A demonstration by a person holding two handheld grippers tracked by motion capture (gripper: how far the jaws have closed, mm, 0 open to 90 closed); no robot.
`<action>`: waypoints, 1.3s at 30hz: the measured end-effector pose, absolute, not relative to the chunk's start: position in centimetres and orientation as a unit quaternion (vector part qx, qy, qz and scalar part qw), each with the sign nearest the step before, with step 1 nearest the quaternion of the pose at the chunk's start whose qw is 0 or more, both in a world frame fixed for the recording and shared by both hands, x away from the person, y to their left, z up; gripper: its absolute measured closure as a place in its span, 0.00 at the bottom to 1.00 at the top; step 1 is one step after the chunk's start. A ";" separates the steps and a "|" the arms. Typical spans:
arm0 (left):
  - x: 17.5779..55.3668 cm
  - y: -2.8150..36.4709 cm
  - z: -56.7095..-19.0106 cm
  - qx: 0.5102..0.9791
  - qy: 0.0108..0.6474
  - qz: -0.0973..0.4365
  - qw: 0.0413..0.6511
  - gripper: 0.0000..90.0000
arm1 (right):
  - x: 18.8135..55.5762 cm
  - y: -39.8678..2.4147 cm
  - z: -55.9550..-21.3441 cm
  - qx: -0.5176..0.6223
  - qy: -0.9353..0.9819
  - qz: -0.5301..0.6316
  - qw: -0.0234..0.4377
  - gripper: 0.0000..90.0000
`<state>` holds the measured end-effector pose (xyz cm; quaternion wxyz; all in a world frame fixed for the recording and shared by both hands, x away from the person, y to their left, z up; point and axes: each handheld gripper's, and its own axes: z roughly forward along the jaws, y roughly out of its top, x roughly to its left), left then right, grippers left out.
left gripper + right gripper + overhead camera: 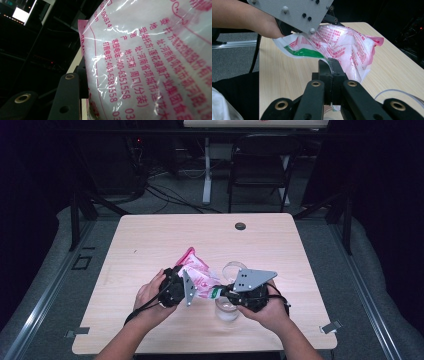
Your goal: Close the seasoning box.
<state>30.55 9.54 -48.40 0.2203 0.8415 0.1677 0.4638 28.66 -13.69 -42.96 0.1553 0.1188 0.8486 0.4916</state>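
Observation:
A clear plastic bag (198,274) with pink print, a green strip and white contents hangs over the table between both hands. My left gripper (186,287) is shut on its left part. In the left gripper view the bag (150,62) is pressed close against one black finger (66,97), and the other jaw is hidden behind it. My right gripper (220,293) is shut on the bag's lower corner by the green strip, with the film pinched between its tips (329,63). A small clear glass jar (226,311) stands under the right gripper.
A clear round lid (235,268) lies on the wooden table (150,235) just behind the right gripper. A dark grommet (240,226) sits near the far edge. A folding chair (260,165) and a desk leg stand beyond the table.

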 end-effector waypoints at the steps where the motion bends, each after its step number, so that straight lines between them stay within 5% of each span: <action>1: 30.5 9.5 -48.3 0.845 0.161 0.466 0.207 0.63 | 28.7 -13.8 -43.0 0.119 0.849 0.491 0.155 1.00; 39: 29.7 7.6 -48.0 0.835 0.090 0.518 0.166 0.63 | 28.2 -15.8 -44.1 0.137 0.855 0.481 0.139 1.00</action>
